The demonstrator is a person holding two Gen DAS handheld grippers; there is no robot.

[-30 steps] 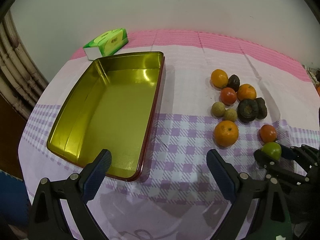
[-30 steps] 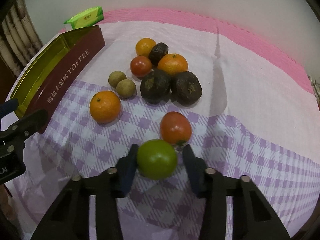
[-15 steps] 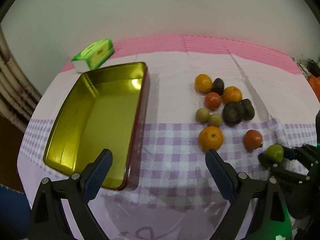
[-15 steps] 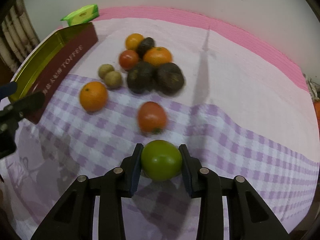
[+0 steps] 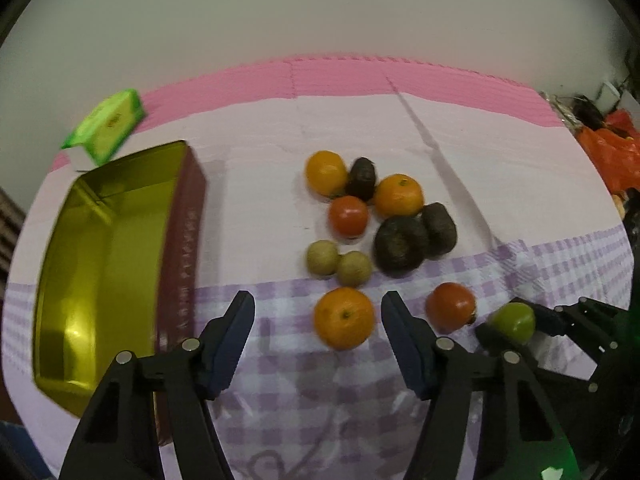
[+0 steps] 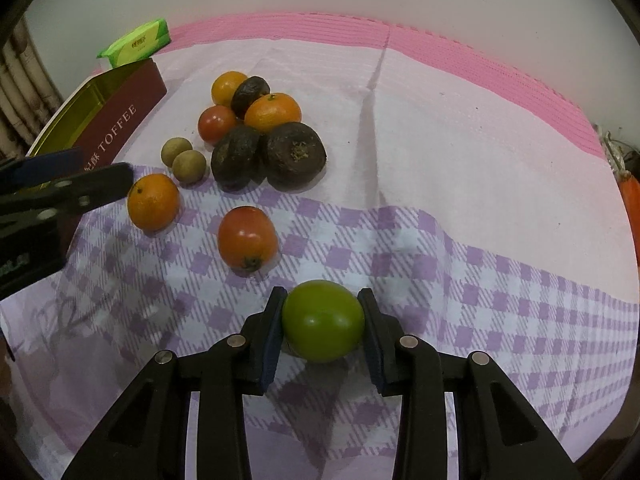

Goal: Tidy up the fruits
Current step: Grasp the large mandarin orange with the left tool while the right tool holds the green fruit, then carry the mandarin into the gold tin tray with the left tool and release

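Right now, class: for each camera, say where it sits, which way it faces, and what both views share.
Left wrist: rides the open left claw, facing the gold tin and fruit pile; right claw at right edge.
Right wrist: rides the right claw, shut on the green fruit, facing the pile; left claw at left edge.
Shared: near orange, green packet.

Left gripper (image 5: 318,318): black arms, dark blue pads, silver screws.
Right gripper (image 6: 322,320): black arms, blue pads, silver screws.

Tin (image 5: 100,280) lettering motion-blurred in the left view, its near end behind the left claw (image 6: 68,184).
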